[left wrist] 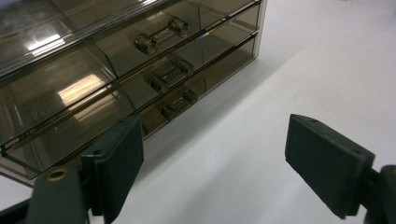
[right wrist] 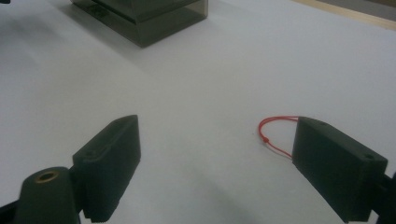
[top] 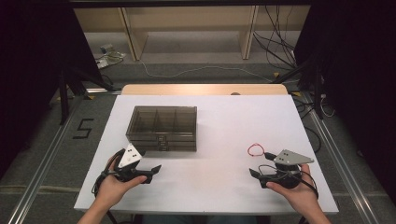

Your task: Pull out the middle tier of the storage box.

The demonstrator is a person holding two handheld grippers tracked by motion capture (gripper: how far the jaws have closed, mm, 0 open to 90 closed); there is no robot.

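While held low over the white tabletop (top: 219, 126), both spread wide and gripping nothing: left tool (top: 155, 171) just beside smoky drawer box (top: 162, 127), facing its handles (left wrist: 170, 75); right tool (top: 256, 178) near red string loop (top: 255, 150), lying flat.

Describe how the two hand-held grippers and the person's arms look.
Both are black. The left hand-held gripper carries a pale three-cornered plate with dark dots on top; the right hand-held gripper carries a grey one. Each has two flat, blocky black jaws with small screw holes and a brass-coloured ring at the base. Black cables trail from both. The forearms are bare, with no sleeves in sight.
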